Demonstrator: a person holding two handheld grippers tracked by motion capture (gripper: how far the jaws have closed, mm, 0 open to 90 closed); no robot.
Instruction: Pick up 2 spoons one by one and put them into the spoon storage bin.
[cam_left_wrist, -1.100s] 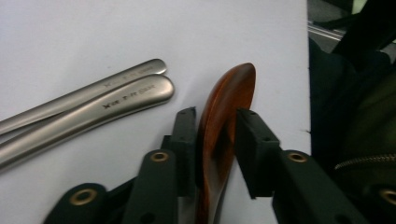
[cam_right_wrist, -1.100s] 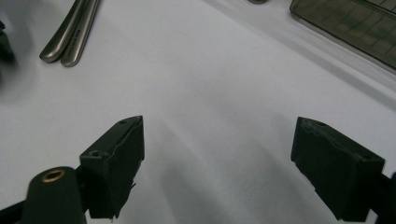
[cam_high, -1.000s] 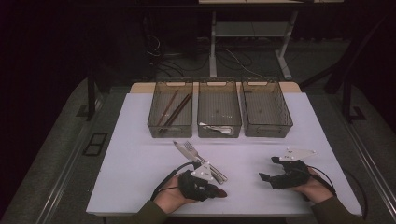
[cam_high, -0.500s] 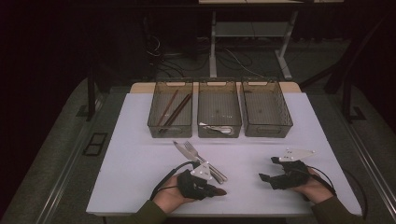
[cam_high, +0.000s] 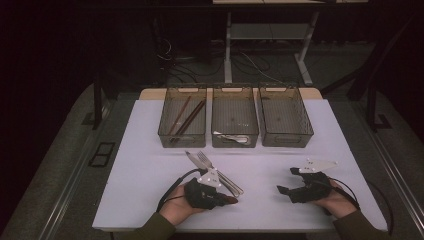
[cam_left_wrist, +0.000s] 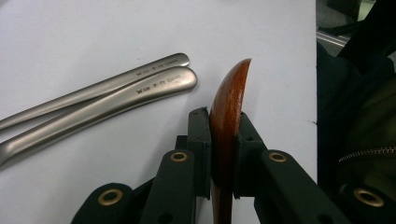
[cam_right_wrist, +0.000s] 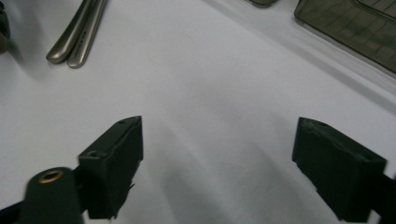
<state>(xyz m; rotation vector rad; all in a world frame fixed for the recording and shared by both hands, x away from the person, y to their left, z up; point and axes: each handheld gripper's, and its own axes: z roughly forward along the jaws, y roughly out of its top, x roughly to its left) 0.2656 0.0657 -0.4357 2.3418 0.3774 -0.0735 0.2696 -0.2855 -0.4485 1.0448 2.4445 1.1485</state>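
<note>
My left gripper lies low on the white table near its front edge. It is shut on a brown wooden utensil. In the left gripper view the rounded wooden end stands on edge between the pads of my left gripper. Two metal cutlery pieces lie side by side just beyond it, with their handles to its left. At the front right, my right gripper is open. Its jaws have just been opening, and my right gripper has nothing but bare table between its pads.
Three clear bins stand in a row at the back. The left bin holds dark chopsticks. A pale utensil lies in the middle bin, and the right bin looks empty. Beyond the table the floor is dark, with cables and desk legs.
</note>
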